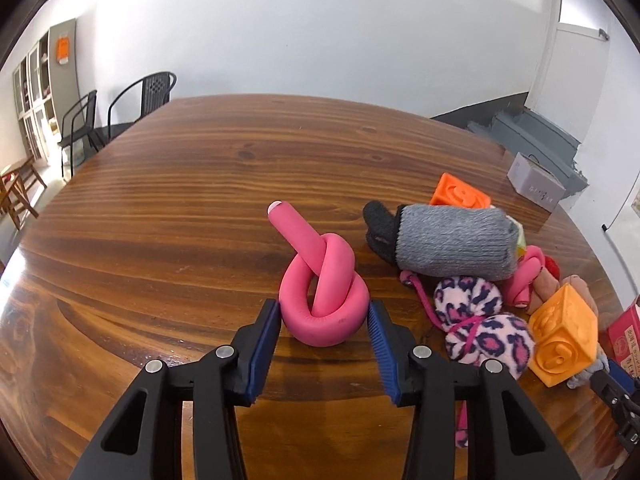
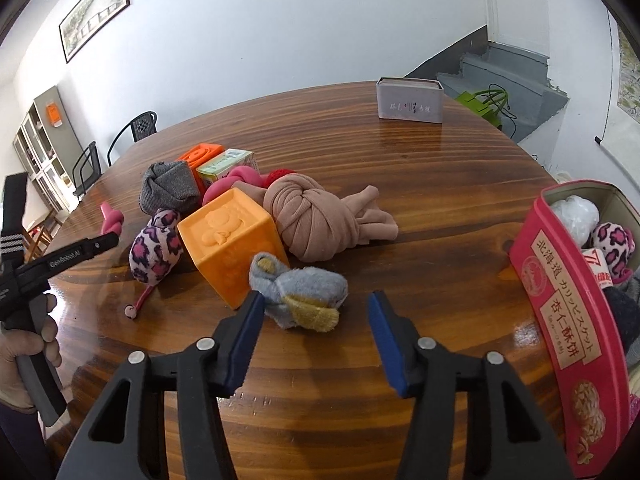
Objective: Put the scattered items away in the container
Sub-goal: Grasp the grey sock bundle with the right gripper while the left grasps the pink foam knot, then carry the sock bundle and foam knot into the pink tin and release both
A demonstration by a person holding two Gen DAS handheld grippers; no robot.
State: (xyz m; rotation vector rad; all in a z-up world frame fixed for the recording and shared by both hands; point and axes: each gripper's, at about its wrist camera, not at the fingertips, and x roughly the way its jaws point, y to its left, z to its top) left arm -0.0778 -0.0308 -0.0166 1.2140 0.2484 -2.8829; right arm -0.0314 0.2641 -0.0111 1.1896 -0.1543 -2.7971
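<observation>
My left gripper (image 1: 323, 312) is open, its blue pads on either side of a pink knotted foam tube (image 1: 322, 296) lying on the wooden table (image 1: 180, 208); the pads do not visibly press it. My right gripper (image 2: 316, 300) is open above the table, just right of a grey-blue and yellow plush toy (image 2: 300, 290). The red biscuit tin (image 2: 568, 320) stands at the right, holding a leopard-print ball, a white bag and other items. An orange cube (image 2: 232, 244), a leopard-print toy (image 2: 156, 246), a tan knotted cloth (image 2: 320, 216) and a grey sock (image 2: 168, 190) lie in a pile.
A grey tin box (image 2: 410, 100) stands at the table's far side. A second orange cube (image 1: 460, 194) and a green carton (image 2: 226, 166) lie in the pile. Black chairs (image 1: 140, 100) stand beyond the table's far left edge.
</observation>
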